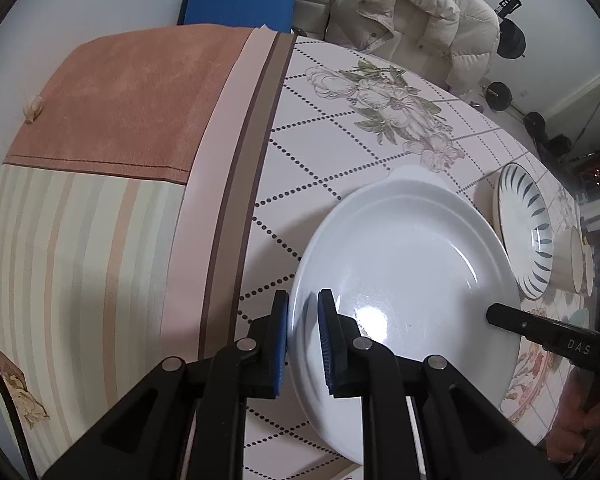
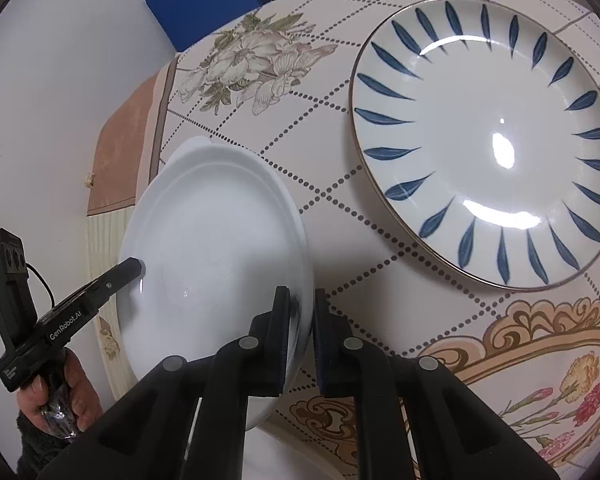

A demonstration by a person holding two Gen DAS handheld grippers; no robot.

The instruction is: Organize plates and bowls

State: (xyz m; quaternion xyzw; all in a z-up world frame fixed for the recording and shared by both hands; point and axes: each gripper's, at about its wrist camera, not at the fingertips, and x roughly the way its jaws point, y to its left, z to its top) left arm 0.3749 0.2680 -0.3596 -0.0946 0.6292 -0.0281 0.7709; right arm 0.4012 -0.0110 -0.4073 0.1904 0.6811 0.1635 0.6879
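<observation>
A plain white plate (image 1: 412, 264) is held off the table by both grippers; it also shows in the right wrist view (image 2: 216, 248). My left gripper (image 1: 303, 336) is shut on its left rim. My right gripper (image 2: 303, 328) is shut on its right rim; its finger also shows in the left wrist view (image 1: 512, 318). Part of another white dish (image 1: 416, 172) peeks out behind the plate. A blue-leaf patterned plate (image 2: 488, 140) lies flat on the table to the right, also seen in the left wrist view (image 1: 526, 228).
The table (image 1: 324, 136) has a floral, dotted-grid cloth, with a striped cloth hanging over its left edge (image 1: 80, 240). Bowl rims (image 1: 580, 260) stand beyond the patterned plate. A chair with a white jacket (image 1: 412, 16) is behind the table.
</observation>
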